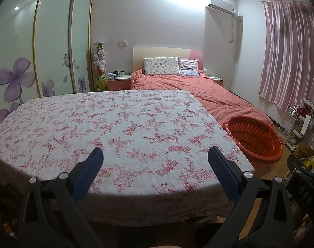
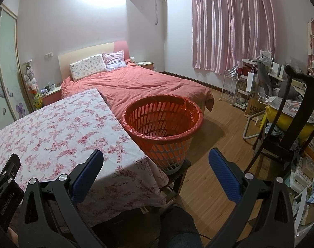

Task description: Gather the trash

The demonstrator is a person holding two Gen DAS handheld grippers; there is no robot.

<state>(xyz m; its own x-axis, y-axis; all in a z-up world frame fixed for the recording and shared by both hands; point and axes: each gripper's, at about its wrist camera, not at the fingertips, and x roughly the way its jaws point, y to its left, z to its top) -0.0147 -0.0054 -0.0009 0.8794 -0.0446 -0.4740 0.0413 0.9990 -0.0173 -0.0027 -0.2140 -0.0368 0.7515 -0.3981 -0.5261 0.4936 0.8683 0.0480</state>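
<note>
An orange slotted basket (image 2: pixel 163 122) lined with a thin red bag stands on a low stool just past the table's right edge; it also shows in the left wrist view as the basket (image 1: pixel 254 138). Something dark lies at its bottom, too dim to make out. My left gripper (image 1: pixel 155 153) is open above the near part of the floral tablecloth (image 1: pixel 115 124), holding nothing. My right gripper (image 2: pixel 155 155) is open too, hovering over the table's near right corner (image 2: pixel 136 161) just short of the basket. No loose trash shows on the cloth.
A bed with a coral duvet (image 2: pixel 140 84) lies behind the table. A dark wooden chair (image 2: pixel 289 122) and cluttered shelves (image 2: pixel 250 86) fill the right side above the wood floor (image 2: pixel 208 175). Sliding wardrobe doors (image 1: pixel 53 41) stand at the left. A dark trouser leg (image 2: pixel 177 225) shows below.
</note>
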